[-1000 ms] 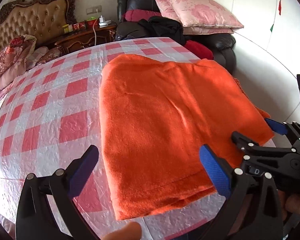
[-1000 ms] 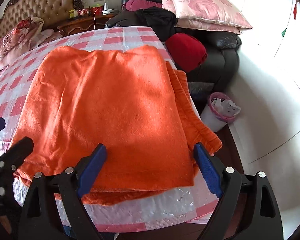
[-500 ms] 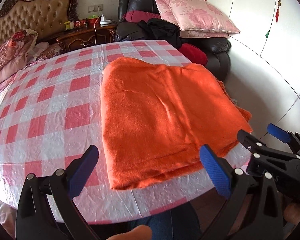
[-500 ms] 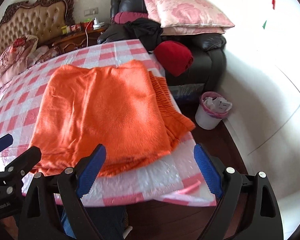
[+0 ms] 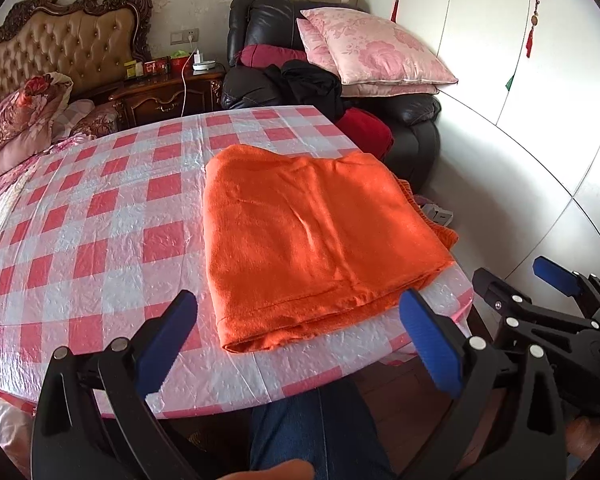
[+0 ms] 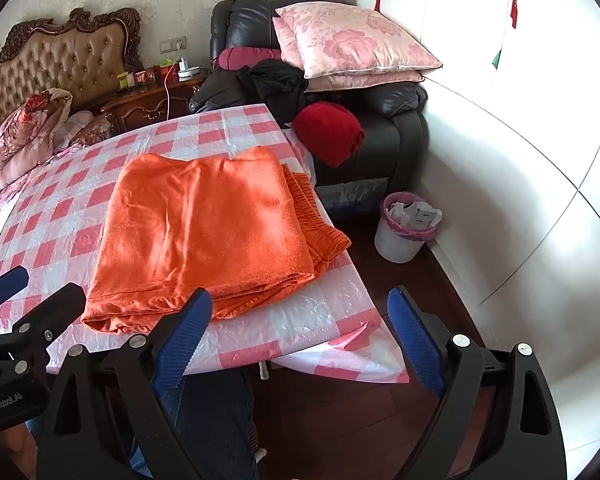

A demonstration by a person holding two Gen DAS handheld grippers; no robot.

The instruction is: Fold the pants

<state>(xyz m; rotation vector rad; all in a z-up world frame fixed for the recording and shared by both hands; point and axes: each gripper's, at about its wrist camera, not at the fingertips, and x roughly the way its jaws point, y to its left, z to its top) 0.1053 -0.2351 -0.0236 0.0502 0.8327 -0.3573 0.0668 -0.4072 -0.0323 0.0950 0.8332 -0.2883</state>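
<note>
We see the bright orange fleece pants lying folded into a flat, squarish stack on the pink-and-white checked plastic tablecloth, ahead of both tools and near the table's right edge. The gathered waistband juts out from under the stack on the right. The left gripper and right gripper each stand wide and empty, clear of the cloth. We judge the folding essentially complete; at most, tucking that protruding band remains.
</note>
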